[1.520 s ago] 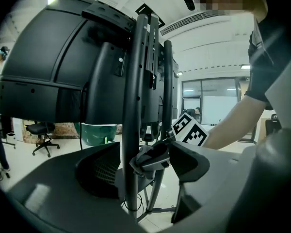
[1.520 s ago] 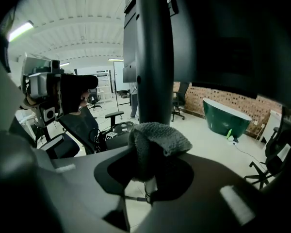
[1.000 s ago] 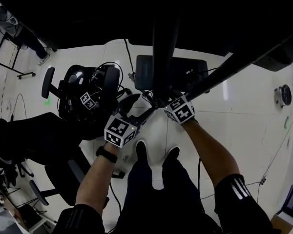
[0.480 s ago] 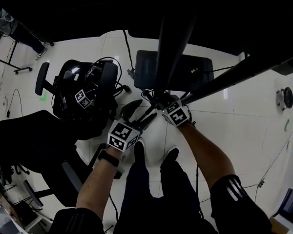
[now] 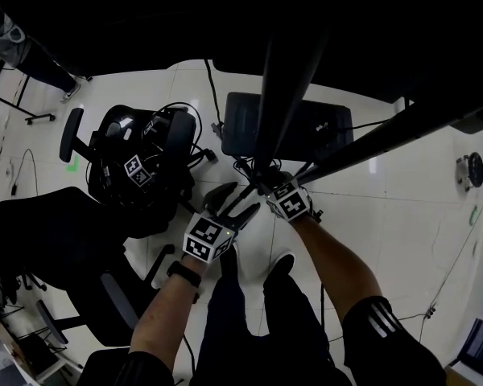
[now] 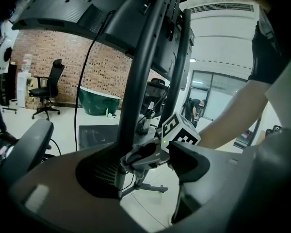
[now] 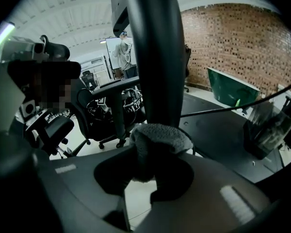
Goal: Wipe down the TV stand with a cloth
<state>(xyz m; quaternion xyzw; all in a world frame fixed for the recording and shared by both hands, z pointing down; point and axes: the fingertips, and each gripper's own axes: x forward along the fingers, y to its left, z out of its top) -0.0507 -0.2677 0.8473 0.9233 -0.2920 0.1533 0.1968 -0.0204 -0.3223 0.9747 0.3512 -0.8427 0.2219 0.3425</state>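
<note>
The TV stand's black pole (image 5: 283, 79) rises from a dark base plate (image 5: 322, 127) on the white floor. My right gripper (image 5: 263, 185) is shut on a grey cloth (image 7: 160, 137), which is pressed against the pole (image 7: 150, 57) low down. In the right gripper view the right gripper (image 7: 150, 171) holds the cloth bunched between its jaws. My left gripper (image 5: 232, 202) stands open just beside the pole, nothing in it. In the left gripper view the left gripper (image 6: 150, 174) faces the pole (image 6: 140, 81), and the cloth (image 6: 136, 157) shows at the right gripper's tip.
The TV's dark back (image 6: 87, 13) hangs overhead. Black office chairs (image 5: 145, 167) with cables stand close at the left. The person's shoes (image 5: 229, 252) are right behind the grippers. A green tub (image 6: 99, 103) sits by the far brick wall.
Both grippers have slid a little lower in the head view, towards the person's feet, with the cloth still against the pole. The jaws look the same.
</note>
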